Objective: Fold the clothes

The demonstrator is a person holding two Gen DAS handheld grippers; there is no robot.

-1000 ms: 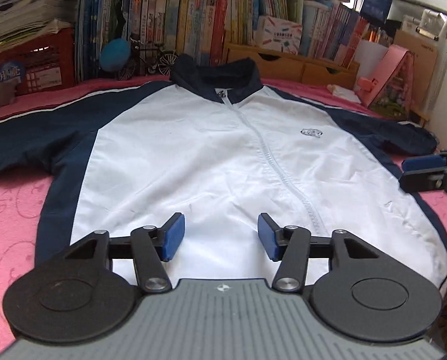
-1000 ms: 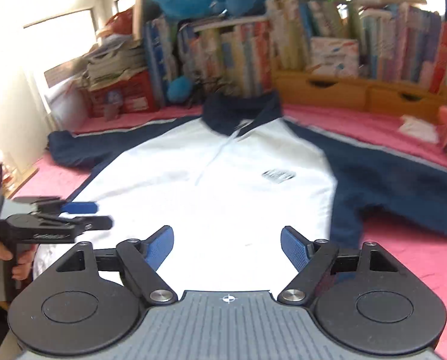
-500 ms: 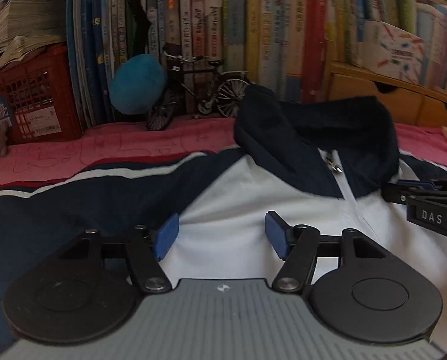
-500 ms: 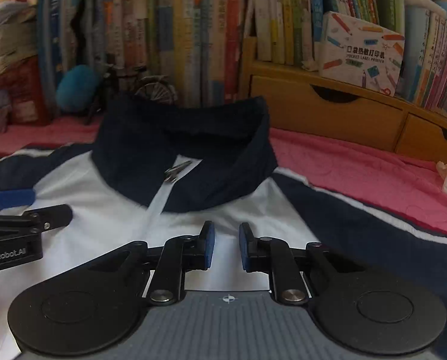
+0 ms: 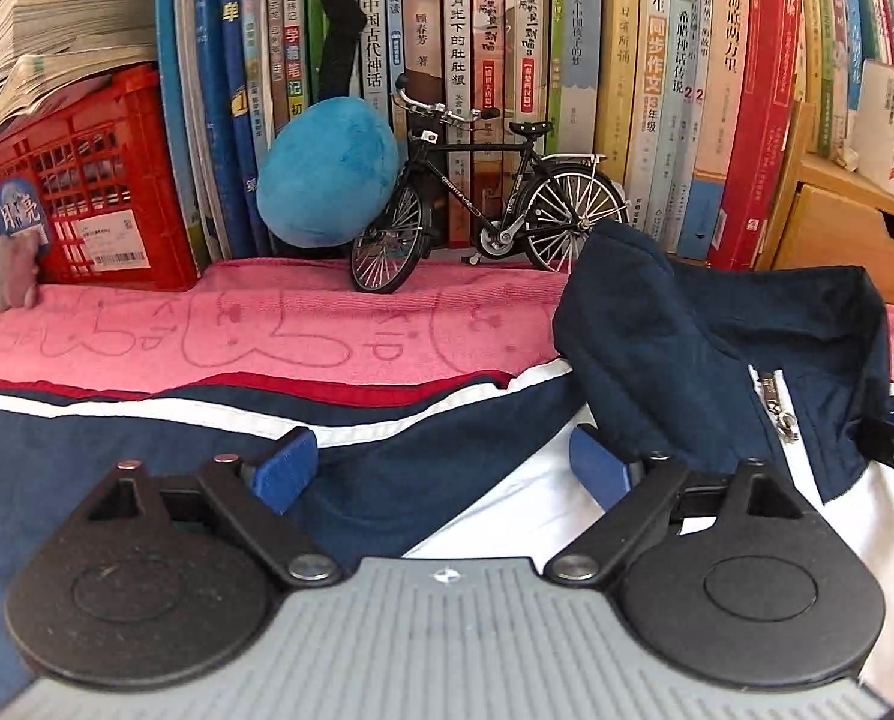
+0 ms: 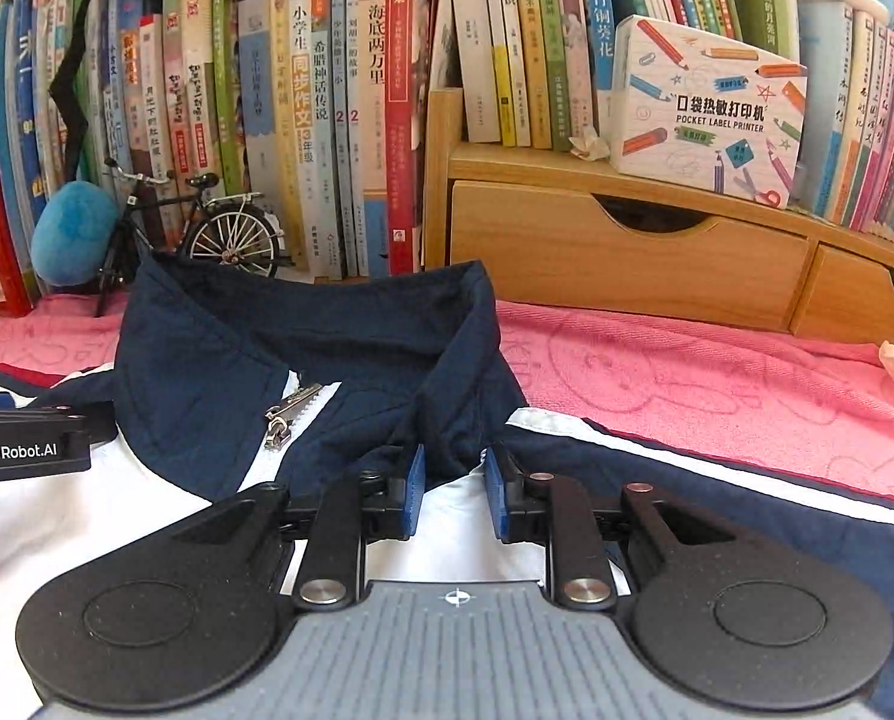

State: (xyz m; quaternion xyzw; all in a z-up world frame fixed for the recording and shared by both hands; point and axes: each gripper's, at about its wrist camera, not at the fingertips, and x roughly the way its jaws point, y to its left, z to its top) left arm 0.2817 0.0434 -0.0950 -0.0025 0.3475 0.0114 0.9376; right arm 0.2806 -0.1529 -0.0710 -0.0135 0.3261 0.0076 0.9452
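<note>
Jacket: the navy-and-white zip jacket (image 6: 165,516) lies flat, front up, on the pink towel (image 5: 255,336).
Change: within a second you brought both tools from the hem up to the collar (image 6: 351,354).
Left gripper (image 5: 441,471): fingers wide over the left shoulder seam, holding nothing.
Right gripper (image 6: 454,495): narrowed, reopened slightly, collar edge between pads, not clamped.
Meaning: I judge no fold is started.

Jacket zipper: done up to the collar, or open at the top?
Open at the top. The zipper pull hangs below the collar, whose two flaps spread apart above it.
</note>
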